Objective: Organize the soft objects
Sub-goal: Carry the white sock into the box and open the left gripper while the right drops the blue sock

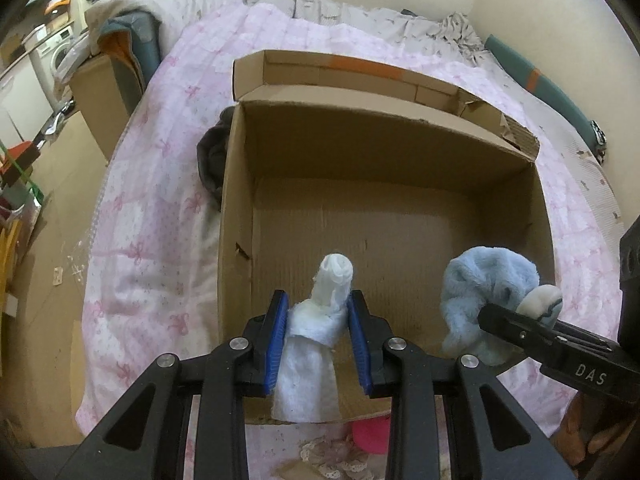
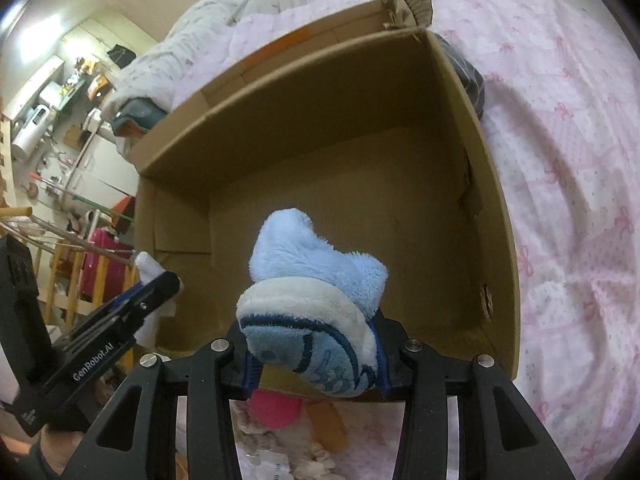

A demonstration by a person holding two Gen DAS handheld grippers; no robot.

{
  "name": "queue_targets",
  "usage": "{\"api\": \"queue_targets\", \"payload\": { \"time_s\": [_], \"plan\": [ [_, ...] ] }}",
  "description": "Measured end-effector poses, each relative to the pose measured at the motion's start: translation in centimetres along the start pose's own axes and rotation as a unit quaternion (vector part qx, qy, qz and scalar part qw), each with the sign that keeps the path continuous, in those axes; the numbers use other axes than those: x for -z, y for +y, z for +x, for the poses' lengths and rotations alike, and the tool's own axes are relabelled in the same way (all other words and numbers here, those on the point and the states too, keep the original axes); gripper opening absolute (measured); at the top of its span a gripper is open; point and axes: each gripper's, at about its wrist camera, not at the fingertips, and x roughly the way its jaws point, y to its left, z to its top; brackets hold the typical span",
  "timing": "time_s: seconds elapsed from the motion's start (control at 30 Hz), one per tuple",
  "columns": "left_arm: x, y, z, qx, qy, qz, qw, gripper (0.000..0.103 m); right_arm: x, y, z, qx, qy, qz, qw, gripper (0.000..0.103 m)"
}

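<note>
Home bedroom: a bed with a pink bow-print quilt [image 1: 152, 208] is lying under and beyond the fingers, a washing machine [image 1: 56, 54] and cluttered shelves [image 2: 60, 92] are showing far off to their left.

Ahead of both tongs stands a brown corrugated cardboard box [image 1: 384, 208], matt and rough, its walls dented and its rim torn. The left matt black plastic tongs [image 1: 318, 340], with ribbed blue pads and shiny metal screws, clamp a thin white cloth roll [image 1: 316, 320], soft and slightly fuzzy. The right black plastic tongs [image 2: 316, 364] pinch a fluffy pale-blue plush sock [image 2: 316, 280] with a cream fleece cuff. Beneath lies a pink printed cotton bedsheet [image 1: 152, 208], smooth and matt.
</note>
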Motion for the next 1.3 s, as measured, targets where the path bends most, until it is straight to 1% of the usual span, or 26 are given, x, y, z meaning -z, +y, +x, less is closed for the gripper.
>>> {"api": "queue_targets", "payload": {
  "time_s": [0.27,0.33,0.43,0.57,0.73,0.8,0.87,0.93,1.0,1.03,1.1,1.13,1.2,1.23,1.3],
  "plan": [
    [0.7,-0.8,0.5,-0.003,0.001,0.015,0.9999,0.027,-0.4,0.8,1.2,0.034,0.005,-0.012,0.999,0.047],
    [0.7,-0.8,0.4,-0.005,0.000,0.017,0.9998,0.028,-0.5,0.8,1.1,0.036,0.004,-0.018,0.999,0.047],
    [0.8,-1.0,0.2,-0.012,-0.007,0.025,0.9996,0.027,-0.5,1.1,1.3,0.043,0.005,-0.024,0.999,0.048],
    [0.8,-1.1,-0.1,-0.008,-0.016,0.030,0.9994,0.028,-0.2,0.9,1.3,0.062,-0.001,-0.030,0.998,0.052],
    [0.8,-0.8,0.1,-0.014,-0.011,0.025,0.9995,0.030,0.0,1.2,1.0,0.061,-0.006,-0.040,0.997,0.055],
    [0.8,-0.7,0.1,-0.015,-0.010,0.021,0.9996,0.034,0.1,1.1,0.8,0.058,-0.007,-0.039,0.998,0.056],
    [0.8,-0.6,0.0,-0.018,-0.014,0.020,0.9995,0.051,0.1,1.0,0.5,0.053,-0.013,-0.037,0.998,0.061],
    [0.8,-0.8,-0.2,-0.018,-0.018,0.022,0.9994,0.061,0.1,0.9,0.3,0.053,-0.019,-0.036,0.998,0.066],
    [0.8,-1.0,-0.4,-0.018,-0.022,0.030,0.9991,0.062,0.0,0.9,0.0,0.049,-0.026,-0.035,0.998,0.071],
    [0.8,-1.1,-0.4,-0.018,-0.022,0.032,0.9991,0.062,-0.1,0.9,-0.2,0.048,-0.030,-0.035,0.998,0.077],
    [0.7,-1.3,-0.5,-0.021,-0.025,0.037,0.9988,0.062,-0.1,1.2,-1.2,0.054,-0.053,-0.043,0.996,0.078],
    [0.7,-1.4,-0.6,-0.025,-0.027,0.038,0.9986,0.062,-0.1,1.4,-1.7,0.056,-0.065,-0.052,0.995,0.081],
    [0.7,-1.5,-0.9,-0.029,-0.033,0.038,0.9983,0.063,-0.2,2.2,-2.8,0.066,-0.098,-0.070,0.991,0.091],
    [0.6,-1.5,-1.0,-0.029,-0.037,0.037,0.9982,0.063,-0.1,2.4,-3.4,0.070,-0.114,-0.074,0.988,0.102],
    [0.6,-1.3,-1.4,-0.025,-0.044,0.033,0.9982,0.063,-0.1,2.5,-4.1,0.065,-0.136,-0.074,0.986,0.103]
  ]
}}
